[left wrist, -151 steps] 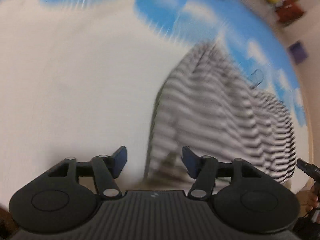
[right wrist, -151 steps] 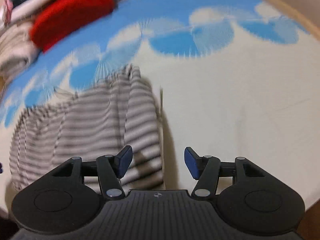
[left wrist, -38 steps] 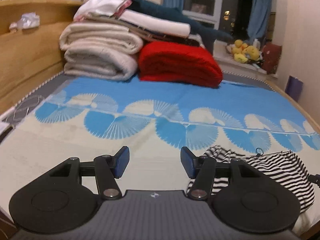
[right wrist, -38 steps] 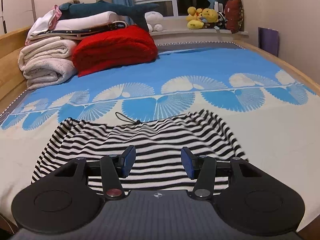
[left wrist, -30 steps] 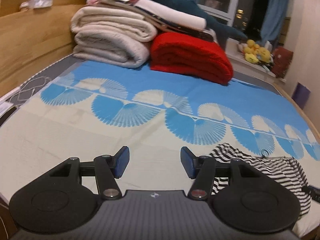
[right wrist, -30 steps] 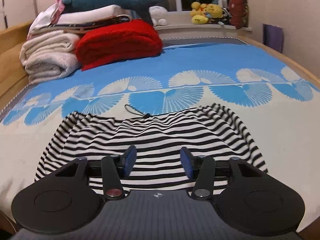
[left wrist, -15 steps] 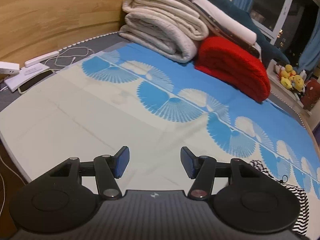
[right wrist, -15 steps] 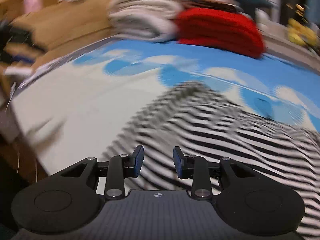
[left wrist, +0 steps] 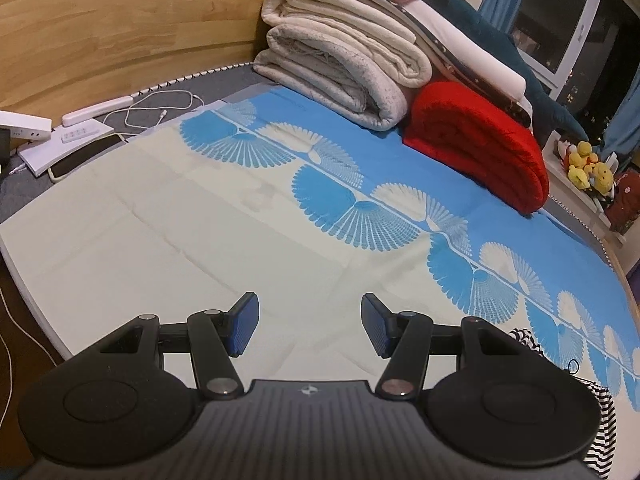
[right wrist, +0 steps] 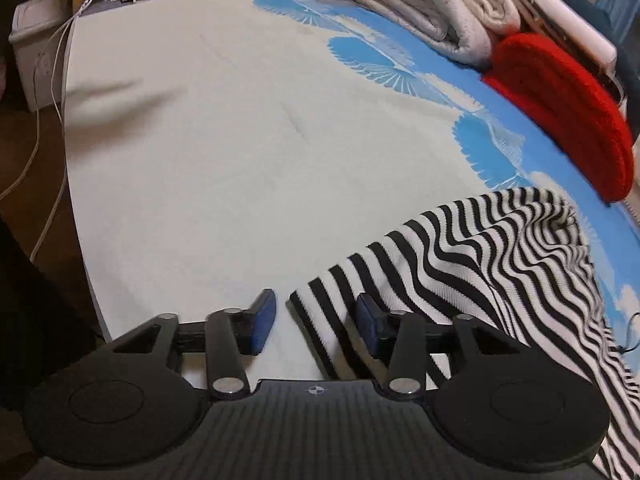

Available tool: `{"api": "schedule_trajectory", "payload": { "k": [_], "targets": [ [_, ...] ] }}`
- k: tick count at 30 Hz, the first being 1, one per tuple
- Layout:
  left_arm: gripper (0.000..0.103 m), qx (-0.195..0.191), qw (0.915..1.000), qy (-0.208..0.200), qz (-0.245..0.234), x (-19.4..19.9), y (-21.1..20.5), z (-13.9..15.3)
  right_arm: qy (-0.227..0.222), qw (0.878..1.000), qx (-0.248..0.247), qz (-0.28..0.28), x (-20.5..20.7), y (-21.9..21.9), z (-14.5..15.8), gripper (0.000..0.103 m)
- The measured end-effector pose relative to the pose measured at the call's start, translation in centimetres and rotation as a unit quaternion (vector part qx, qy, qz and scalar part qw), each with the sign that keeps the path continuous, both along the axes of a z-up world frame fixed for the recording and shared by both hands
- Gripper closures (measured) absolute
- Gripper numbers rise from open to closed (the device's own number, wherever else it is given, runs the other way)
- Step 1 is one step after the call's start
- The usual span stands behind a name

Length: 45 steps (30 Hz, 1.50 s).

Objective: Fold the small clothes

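Striped black-and-white cloth, the small garment (right wrist: 492,256), lies on the bed sheet (right wrist: 240,140) at the near right of the right wrist view, its corner poking between the fingers of the right gripper (right wrist: 316,320). The jaws have just been closing, yet a gap shows on either side of the hem, so the pads do not seem to pinch it; the grip looks about to be taken, not made. That corner is probably wanted as the handle for carrying one edge over in a fold. The garment's long axis runs from this near corner away to the far right, toward the red blanket (right wrist: 560,92), with the stripes crossing it. The left gripper (left wrist: 308,324) hangs open over bare sheet, holding nothing, well to the left of the garment, likely waiting its turn to take another edge.
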<state>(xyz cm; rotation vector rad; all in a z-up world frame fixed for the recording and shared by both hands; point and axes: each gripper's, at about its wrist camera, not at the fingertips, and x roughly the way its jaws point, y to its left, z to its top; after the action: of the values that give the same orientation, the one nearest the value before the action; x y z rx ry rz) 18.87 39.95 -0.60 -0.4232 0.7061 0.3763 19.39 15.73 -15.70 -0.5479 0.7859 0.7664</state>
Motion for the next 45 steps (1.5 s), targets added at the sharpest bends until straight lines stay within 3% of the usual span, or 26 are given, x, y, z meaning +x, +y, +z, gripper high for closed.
{"api": "schedule_trajectory", "payload": {
  "k": [1, 2, 5, 9, 12, 16, 19, 22, 26, 29, 31, 32, 33, 35, 37, 41, 43, 45],
  "targets": [
    [0.041, 0.001, 1.0, 0.0, 0.0, 0.0, 0.0, 0.0, 0.005, 1.0, 0.001, -0.004, 0.5, -0.3, -0.1, 0.091],
    [0.041, 0.002, 1.0, 0.001, 0.0, 0.0, 0.0, 0.1, 0.002, 1.0, -0.003, -0.011, 0.8, -0.5, -0.1, 0.096],
    [0.041, 0.001, 1.0, -0.002, -0.001, 0.1, -0.2, 0.3, 0.001, 1.0, 0.014, -0.024, 0.8, -0.9, 0.9, 0.099],
    [0.041, 0.009, 0.9999, -0.002, -0.01, 0.9, -1.2, 0.5, -0.026, 0.997, 0.058, -0.041, -0.3, -1.0, 4.4, 0.101],
    [0.041, 0.011, 0.9997, 0.0, -0.023, 1.6, -2.5, 0.6, -0.009, 0.989, 0.123, -0.081, -0.3, -2.4, 6.9, 0.101],
    [0.041, 0.012, 0.9989, -0.006, -0.044, 3.0, -5.0, 1.2, 0.011, 0.983, 0.169, -0.075, -1.1, -3.7, 8.8, 0.101],
    [0.041, 0.005, 0.9982, -0.015, -0.059, 4.4, -7.5, 1.6, 0.019, 0.968, 0.222, -0.12, 0.2, -6.6, 10.9, 0.101],
    [0.041, -0.007, 0.9969, -0.014, -0.077, 6.1, -10.8, 1.7, 0.018, 0.932, 0.297, -0.205, 1.8, -13.3, 13.3, 0.101],
    [0.041, 0.004, 0.9914, -0.017, -0.13, 8.5, -16.5, 1.5, -0.007, 0.86, 0.374, -0.348, 1.1, -27.4, 13.7, 0.101],
    [0.041, 0.028, 0.9843, -0.009, -0.174, 10.5, -21.2, 1.0, 0.002, 0.786, 0.347, -0.512, -1.5, -37.9, 10.2, 0.101],
    [0.041, 0.035, 0.9801, -0.008, -0.195, 11.4, -23.7, 0.5, 0.032, 0.736, 0.291, -0.61, -2.8, -42.4, 7.3, 0.101],
    [0.041, 0.036, 0.9785, -0.006, -0.203, 11.8, -24.8, 0.3, 0.06, 0.706, 0.257, -0.657, -3.4, -44.5, 5.6, 0.101],
    [0.041, 0.034, 0.9773, -0.003, -0.209, 12.2, -25.8, 0.0, 0.083, 0.684, 0.245, -0.682, -4.0, -45.8, 4.2, 0.101],
    [0.041, 0.021, 0.9753, 0.003, -0.22, 12.8, -27.5, -0.7, 0.129, 0.655, 0.263, -0.696, -4.9, -48.0, 2.3, 0.099],
    [0.041, 0.008, 0.9723, 0.014, -0.233, 13.2, -29.0, -1.5, 0.129, 0.652, 0.272, -0.696, -5.4, -49.1, 2.7, 0.094],
    [0.041, 0.004, 0.9636, 0.02, -0.266, 13.9, -31.4, -2.3, 0.083, 0.67, 0.297, -0.676, -4.6, -51.1, 6.7, 0.079],
    [0.041, 0.009, 0.9602, 0.024, -0.278, 14.2, -32.5, -2.7, 0.06, 0.706, 0.31, -0.633, -2.9, -51.8, 8.7, 0.078],
    [0.041, 0.007, 0.9585, 0.031, -0.283, 14.5, -33.0, -3.2, 0.046, 0.764, 0.313, -0.562, -0.1, -51.9, 10.5, 0.067]
  ]
}}
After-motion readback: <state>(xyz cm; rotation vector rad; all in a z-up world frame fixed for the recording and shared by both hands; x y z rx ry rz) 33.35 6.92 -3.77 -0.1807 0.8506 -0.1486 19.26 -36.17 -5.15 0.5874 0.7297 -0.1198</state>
